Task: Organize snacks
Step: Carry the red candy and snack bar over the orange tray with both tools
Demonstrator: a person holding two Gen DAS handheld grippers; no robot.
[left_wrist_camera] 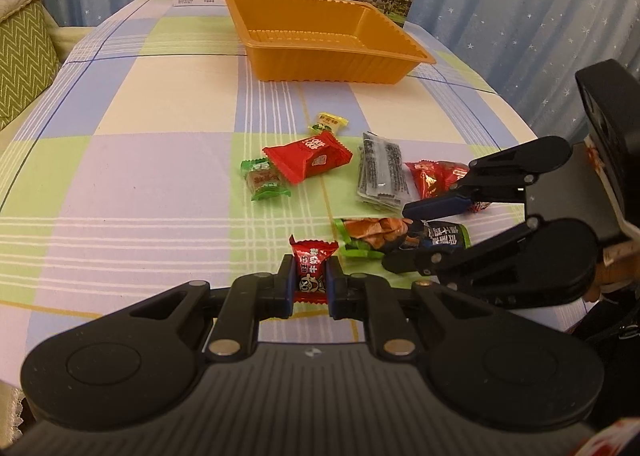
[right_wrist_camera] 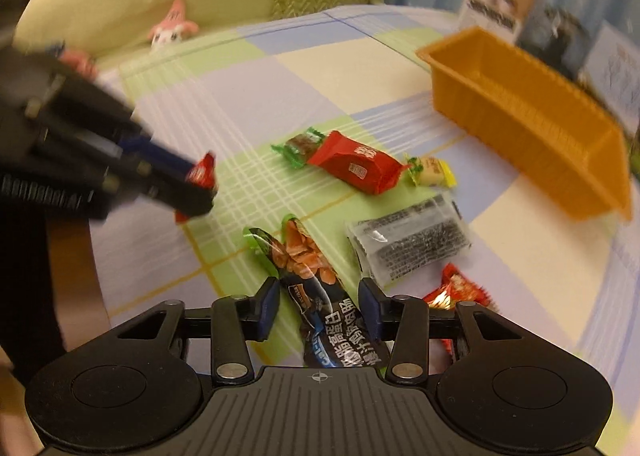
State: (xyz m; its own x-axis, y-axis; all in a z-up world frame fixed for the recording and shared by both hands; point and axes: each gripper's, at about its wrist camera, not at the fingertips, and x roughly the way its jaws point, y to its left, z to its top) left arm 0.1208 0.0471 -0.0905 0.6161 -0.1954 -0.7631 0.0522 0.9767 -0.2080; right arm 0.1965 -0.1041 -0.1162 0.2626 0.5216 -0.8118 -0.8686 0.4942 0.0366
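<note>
Our left gripper (left_wrist_camera: 311, 283) is clenched on a small red candy (left_wrist_camera: 313, 271). Our right gripper (right_wrist_camera: 319, 310) is spread wide, straddling a dark sausage pack (right_wrist_camera: 320, 296) without touching. The orange tray (left_wrist_camera: 320, 32) sits at twelve o'clock.

Warm, dim indoor light; right wrist view motion-blurred (left sharper), fisheye bending both edges.
</note>
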